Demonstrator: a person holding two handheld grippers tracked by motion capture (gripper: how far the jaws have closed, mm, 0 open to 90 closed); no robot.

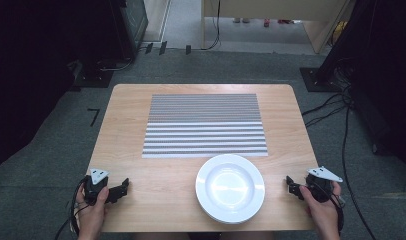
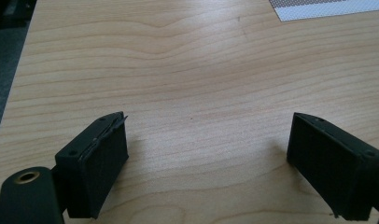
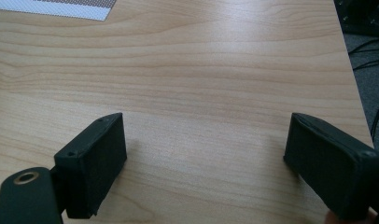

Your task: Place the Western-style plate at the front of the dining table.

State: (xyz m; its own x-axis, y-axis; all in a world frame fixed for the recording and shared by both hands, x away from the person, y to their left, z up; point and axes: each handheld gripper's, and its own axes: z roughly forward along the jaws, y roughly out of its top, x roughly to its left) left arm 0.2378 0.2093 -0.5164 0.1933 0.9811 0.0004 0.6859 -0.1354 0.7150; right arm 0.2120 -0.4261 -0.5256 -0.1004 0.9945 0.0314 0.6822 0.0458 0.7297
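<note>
Both grippers waiting at the table's near edge, nothing picked up yet

The white plate (image 1: pixel 230 187) is sitting at the near edge of the table (image 1: pixel 131 105), just below the striped placemat (image 1: pixel 205 125), and it's the landmark here: the left gripper (image 1: pixel 122 187) is resting well off to the plate's left, the right gripper (image 1: pixel 289 183) closer in on its right. Both are lying with jaws spread wide and gripping nothing, just bare wood between them. Looks to me like the starting pose, so the next move is probably reaching in toward the plate's rim, most likely to shift it onto the placemat.
</note>
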